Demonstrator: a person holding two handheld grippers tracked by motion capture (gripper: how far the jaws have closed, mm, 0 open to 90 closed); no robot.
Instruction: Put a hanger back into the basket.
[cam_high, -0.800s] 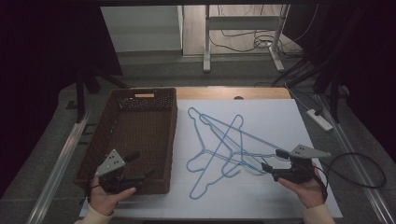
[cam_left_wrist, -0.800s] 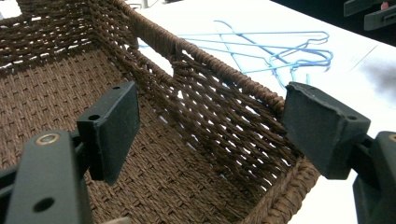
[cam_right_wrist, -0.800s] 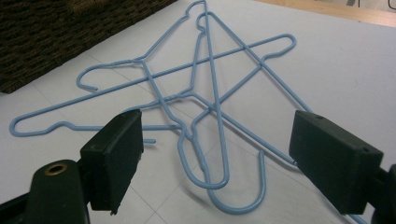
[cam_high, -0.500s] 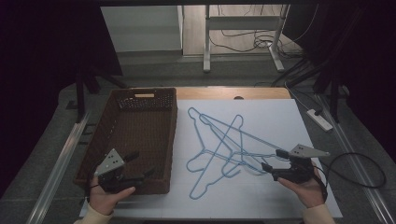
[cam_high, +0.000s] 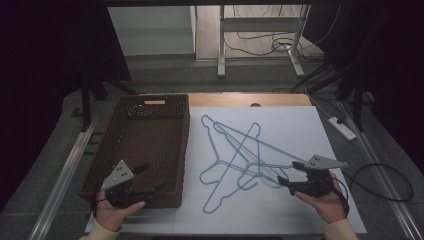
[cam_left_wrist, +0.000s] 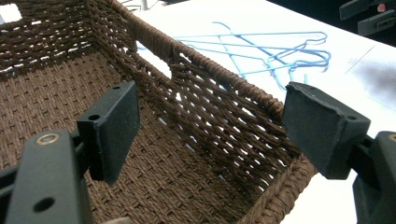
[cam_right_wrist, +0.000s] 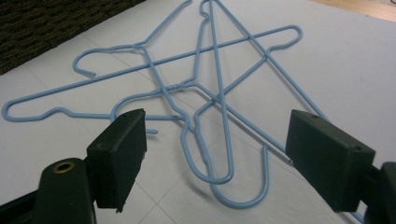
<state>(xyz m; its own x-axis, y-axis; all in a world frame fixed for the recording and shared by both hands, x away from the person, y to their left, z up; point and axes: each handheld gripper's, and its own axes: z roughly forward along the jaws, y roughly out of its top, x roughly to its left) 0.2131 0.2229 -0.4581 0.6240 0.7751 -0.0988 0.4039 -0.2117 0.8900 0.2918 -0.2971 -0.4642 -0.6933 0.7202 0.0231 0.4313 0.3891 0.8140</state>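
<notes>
While jaws gape, right gripper (cam_high: 290, 173) points at blue hangers (cam_high: 240, 155)

Three blue wire hangers (cam_high: 240, 160) were counted, lying crossed in one overlapping pile on the desk (cam_high: 310, 125). One brown woven basket (cam_high: 131, 150) was counted beside them. Two grippers were counted, a left gripper (cam_high: 145, 178) and a right gripper (cam_high: 288, 173).

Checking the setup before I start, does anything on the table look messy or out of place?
Yes: the blue wire hangers lie crossed and interlocked in a heap on the white sheet, beside the empty wicker basket. Both grippers are open, holding nothing.
</notes>
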